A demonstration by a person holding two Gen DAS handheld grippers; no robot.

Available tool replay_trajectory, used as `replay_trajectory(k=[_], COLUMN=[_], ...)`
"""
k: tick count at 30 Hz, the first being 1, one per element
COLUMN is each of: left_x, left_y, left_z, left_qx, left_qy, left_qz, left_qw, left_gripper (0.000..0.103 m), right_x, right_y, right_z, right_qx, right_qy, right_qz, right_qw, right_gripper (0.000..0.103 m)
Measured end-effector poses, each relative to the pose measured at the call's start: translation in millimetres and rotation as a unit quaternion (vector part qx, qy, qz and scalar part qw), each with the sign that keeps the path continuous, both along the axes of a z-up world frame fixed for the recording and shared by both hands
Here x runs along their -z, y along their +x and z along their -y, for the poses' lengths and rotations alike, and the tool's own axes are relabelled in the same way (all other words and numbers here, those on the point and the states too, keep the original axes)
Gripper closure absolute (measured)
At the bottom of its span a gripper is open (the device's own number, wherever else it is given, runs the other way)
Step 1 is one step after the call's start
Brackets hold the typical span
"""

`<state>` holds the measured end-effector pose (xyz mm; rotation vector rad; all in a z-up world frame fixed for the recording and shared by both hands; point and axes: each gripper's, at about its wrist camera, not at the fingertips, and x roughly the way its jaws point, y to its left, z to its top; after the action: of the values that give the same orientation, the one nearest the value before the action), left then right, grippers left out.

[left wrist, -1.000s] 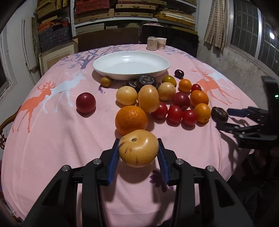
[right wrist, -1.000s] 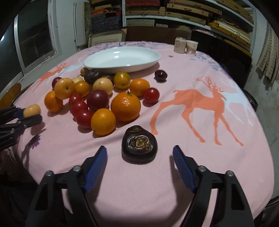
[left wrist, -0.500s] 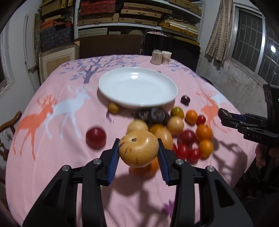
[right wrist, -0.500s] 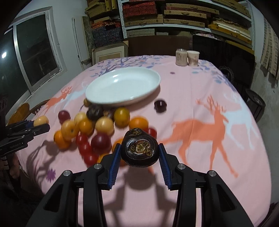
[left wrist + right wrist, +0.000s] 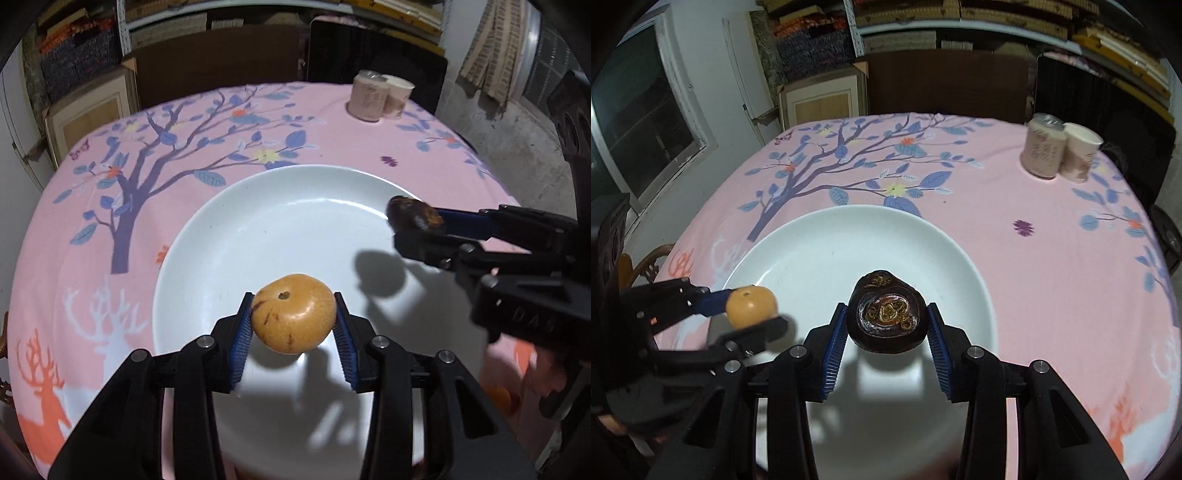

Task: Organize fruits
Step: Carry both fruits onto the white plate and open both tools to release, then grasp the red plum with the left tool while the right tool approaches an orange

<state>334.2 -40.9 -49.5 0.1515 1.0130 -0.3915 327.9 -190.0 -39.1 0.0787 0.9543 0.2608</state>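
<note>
My left gripper (image 5: 293,325) clamps a yellow-orange fruit (image 5: 293,318) between its blue pads, held above the white plate (image 5: 258,236). My right gripper (image 5: 886,325) grips a dark purple fruit (image 5: 887,317), also over the plate. Beyond, on the pink tablecloth (image 5: 1052,258), 2 paper cups (image 5: 1060,153) stand side by side.

A pink tablecloth (image 5: 1052,280) printed with a blue-leaved tree and deer covers the round table; two paper cups (image 5: 1058,151) stand touching near the cloth's far right edge; behind the cloth, shelves (image 5: 923,18) hold stacked boxes.
</note>
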Motion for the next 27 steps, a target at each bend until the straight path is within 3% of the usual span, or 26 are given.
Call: replay_trajectory(k=[2,4,6,12,18,22,27], left_x=[10,9,-3,-32,-33,-19,12], left_y=[17,22,13,-53,-152,-208,-232], left_z=[0,-8,-19,-58,-79,-93,-114], left_qx=[-0.006,-0.02,-0.028,-0.038,-0.02,-0.027,-0.053], left_qy=[-0.007,-0.014,-0.031,-0.07,-0.035,0.001,0.022], left_qz=[-0.03,-0.032,-0.006,0.026,0.069,0.097,0.091], left_qw=[0.9995,0.9992,0.9991,0.9965,0.9968,0.9949,0.9942], left_gripper=[0.057,0.028,0.019,0.013,0.01,0.007,0.007], right_x=[6,1,-6,-21,-14,-4,8], right_y=[12,8,-3,-77,-178,-242,-290], right_z=[-3,1,7,32,50,45,33], right_qx=[0.001,0.012,0.017,0.04,0.055,0.051,0.041], right_qy=[0.0,0.001,0.01,-0.003,0.018,0.019,0.015], right_qz=[-0.005,0.017,0.033,0.062,0.074,0.098,0.111], right_qw=[1.0,1.0,0.999,0.997,0.996,0.994,0.993], right_gripper=[0.056,0.049,0.048,0.042,0.031,0.022,0.019])
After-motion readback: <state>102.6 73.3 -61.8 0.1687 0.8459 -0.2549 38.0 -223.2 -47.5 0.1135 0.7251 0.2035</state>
